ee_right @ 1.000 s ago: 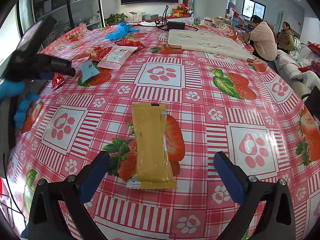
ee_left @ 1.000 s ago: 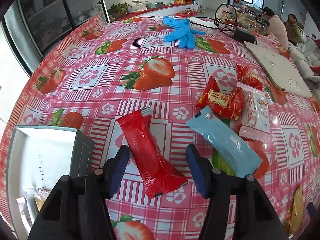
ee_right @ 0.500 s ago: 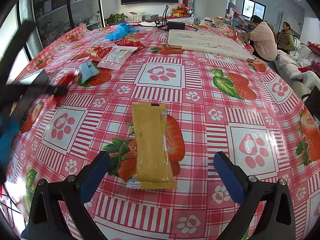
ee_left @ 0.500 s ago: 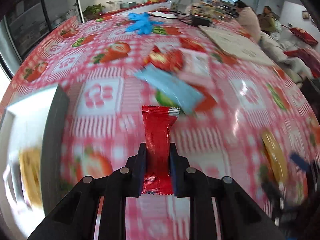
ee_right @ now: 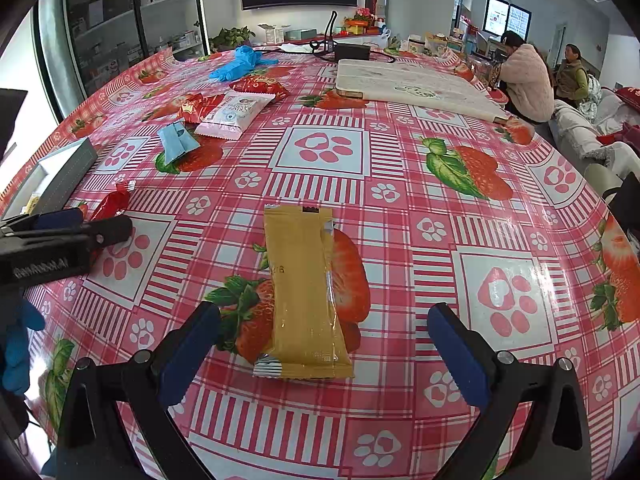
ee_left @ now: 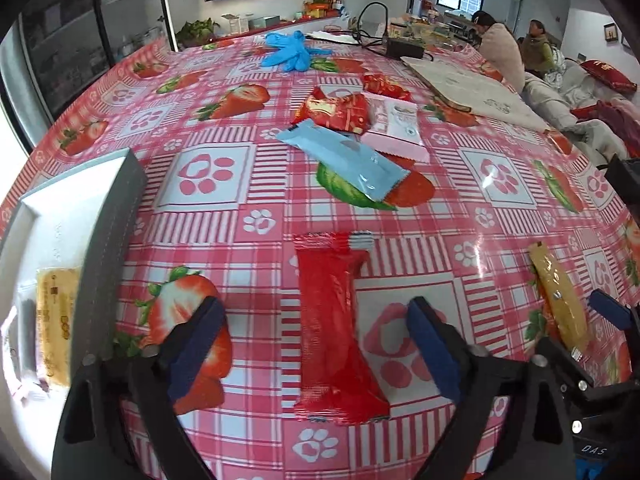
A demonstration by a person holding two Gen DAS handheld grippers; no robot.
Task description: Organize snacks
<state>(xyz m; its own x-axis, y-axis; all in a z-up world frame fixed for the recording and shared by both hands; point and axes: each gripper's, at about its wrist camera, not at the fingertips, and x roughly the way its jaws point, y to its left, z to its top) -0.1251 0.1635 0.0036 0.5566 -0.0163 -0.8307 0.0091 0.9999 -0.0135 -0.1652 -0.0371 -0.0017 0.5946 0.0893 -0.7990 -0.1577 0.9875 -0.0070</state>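
A long red snack packet (ee_left: pixel 334 320) lies flat on the strawberry tablecloth between the open fingers of my left gripper (ee_left: pixel 316 352), touching neither finger. It also shows in the right wrist view (ee_right: pixel 110 202) next to the left gripper (ee_right: pixel 80 226). A yellow snack packet (ee_right: pixel 304 292) lies on the cloth between the wide-open fingers of my right gripper (ee_right: pixel 324 356); it also shows in the left wrist view (ee_left: pixel 558 292). A grey box (ee_left: pixel 116 216) with a white inside stands at the left and holds a yellow packet (ee_left: pixel 54 312).
Further back lie a light blue packet (ee_left: pixel 346 162), a pink-white packet (ee_left: pixel 396 126) and red packets (ee_left: pixel 340 110). Blue gloves (ee_left: pixel 290 50), a black adapter with cables (ee_left: pixel 402 46) and a white board (ee_left: pixel 472 90) lie at the far side. Two people sit at the far right.
My left gripper had shut on the red packet and swung it round; now it has opened and the packet lies on the cloth by the box. The right gripper has not moved.
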